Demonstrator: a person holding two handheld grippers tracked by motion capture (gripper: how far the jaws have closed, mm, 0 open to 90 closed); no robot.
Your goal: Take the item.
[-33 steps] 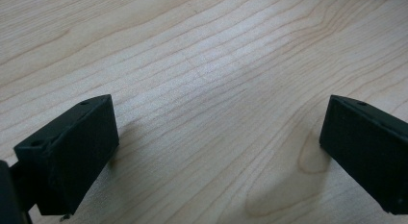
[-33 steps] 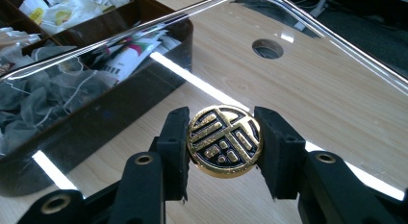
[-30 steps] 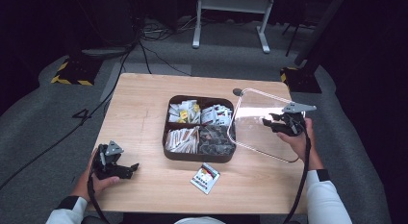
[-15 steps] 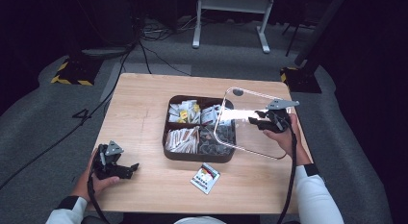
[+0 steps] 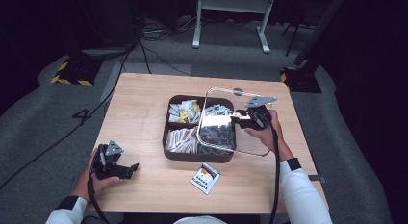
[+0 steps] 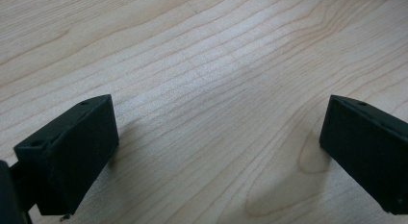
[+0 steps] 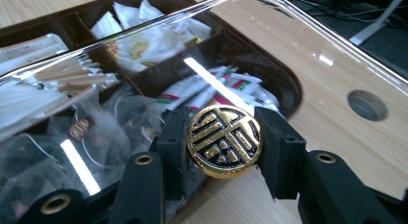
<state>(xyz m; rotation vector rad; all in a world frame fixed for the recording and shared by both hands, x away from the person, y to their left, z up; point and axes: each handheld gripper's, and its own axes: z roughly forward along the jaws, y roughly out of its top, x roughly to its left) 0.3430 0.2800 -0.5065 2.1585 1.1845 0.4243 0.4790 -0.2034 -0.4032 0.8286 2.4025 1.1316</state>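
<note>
Lid (image 7: pixel 298 51): clear glossy plastic.
Knob (image 7: pixel 224 141): polished gold metal, black inlay.
Fingers (image 7: pixel 281 149): matt black plastic.
Counter (image 6: pixel 216 65): smooth pale wood.

I see a light wood table (image 5: pixel 144 108) w/ a dark compartment tray (image 5: pixel 192 155) at centre. A small printed packet (image 5: pixel 205 178) lies flat just off the tray's 6 o'clock edge. Round hole (image 5: pixel 237 92) in the top at tray's 1 o'clock.
</note>
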